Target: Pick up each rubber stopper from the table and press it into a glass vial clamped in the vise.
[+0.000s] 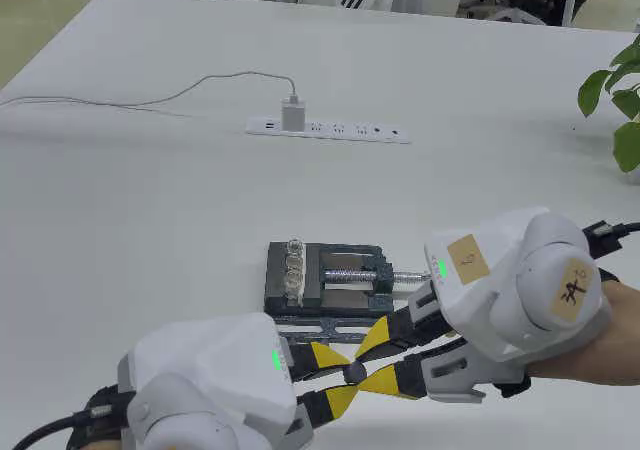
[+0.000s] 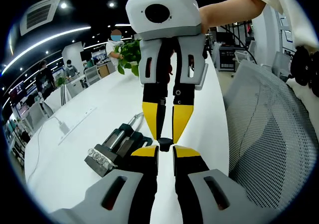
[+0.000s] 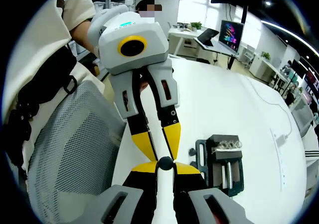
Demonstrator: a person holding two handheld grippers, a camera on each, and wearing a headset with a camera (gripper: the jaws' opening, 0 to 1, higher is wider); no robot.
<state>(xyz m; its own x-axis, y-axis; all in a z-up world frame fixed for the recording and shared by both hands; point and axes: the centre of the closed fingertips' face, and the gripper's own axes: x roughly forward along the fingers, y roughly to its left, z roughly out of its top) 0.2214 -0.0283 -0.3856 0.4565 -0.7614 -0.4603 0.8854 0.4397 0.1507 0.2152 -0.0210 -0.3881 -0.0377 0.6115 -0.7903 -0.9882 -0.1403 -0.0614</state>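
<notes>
Small dark stopper (image 1: 352,372) near the vise (image 1: 325,282); clear vials (image 1: 294,268) clamped upright in it.

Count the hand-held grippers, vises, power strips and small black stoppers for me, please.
Grippers: 2, the left gripper and the right gripper
Vise: 1
Power strip: 1
Black stopper: 1
Total: 5

1. This is an open-plan office with a lab feel: a long white table (image 1: 150,200) carries a power strip (image 1: 330,128) with a charger (image 1: 292,113) plugged in.
2. A grey mesh office chair (image 2: 269,134) stands at the table's edge.
3. The ceiling has bright light strips (image 2: 45,42) and an air vent (image 2: 42,14).
4. Further desks hold a lit monitor (image 3: 231,35), and other people (image 2: 45,79) stand among them.
5. Potted plants (image 1: 620,100) sit on the table.
</notes>
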